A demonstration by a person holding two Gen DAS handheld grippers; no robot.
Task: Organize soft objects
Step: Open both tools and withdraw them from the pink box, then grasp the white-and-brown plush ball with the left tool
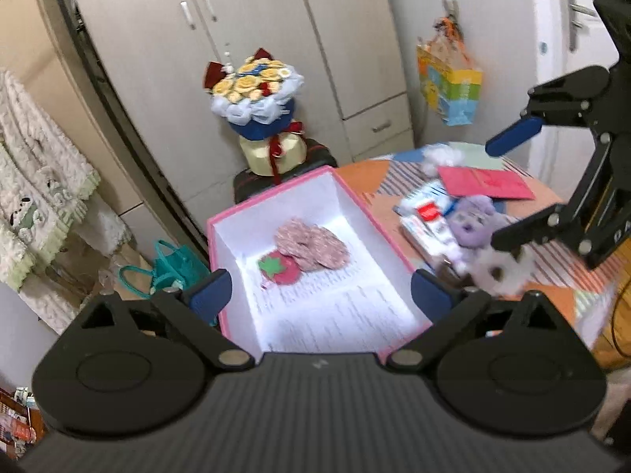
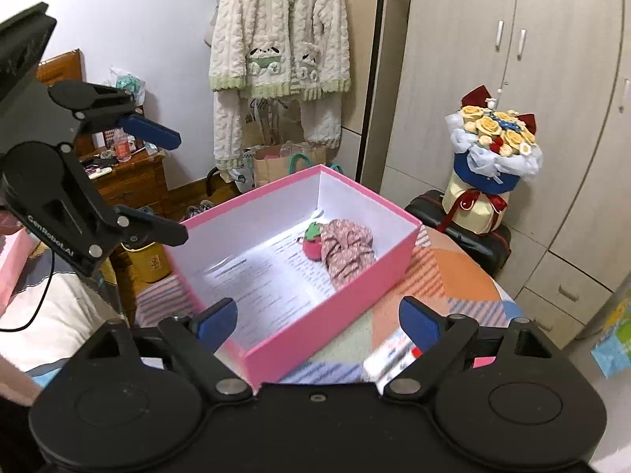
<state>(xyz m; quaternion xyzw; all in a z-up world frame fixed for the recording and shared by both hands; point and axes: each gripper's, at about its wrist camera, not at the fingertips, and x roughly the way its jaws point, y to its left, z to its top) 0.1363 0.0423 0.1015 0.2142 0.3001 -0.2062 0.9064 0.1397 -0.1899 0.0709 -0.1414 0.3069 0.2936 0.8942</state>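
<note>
A pink box (image 1: 357,193) (image 2: 366,287) with a white inside stands on the table. In it lie a red strawberry plush (image 1: 280,272) (image 2: 311,245) and a pink patterned soft piece (image 1: 311,245) (image 2: 347,252). A purple plush (image 1: 471,224) and a white plush (image 1: 501,270) lie on the table right of the box. My left gripper (image 1: 319,295) is open and empty above the box's near end. My right gripper (image 2: 317,323) is open and empty over the box's near corner; it also shows in the left wrist view (image 1: 503,189) above the plushes.
The table (image 1: 552,260) has a patchwork cloth, with red and green cards (image 1: 485,183) and a packet (image 1: 428,216) on it. A flower bouquet (image 1: 260,102) stands on a black case behind the box. A wardrobe, hanging robe (image 2: 280,39) and bags (image 2: 276,163) surround the table.
</note>
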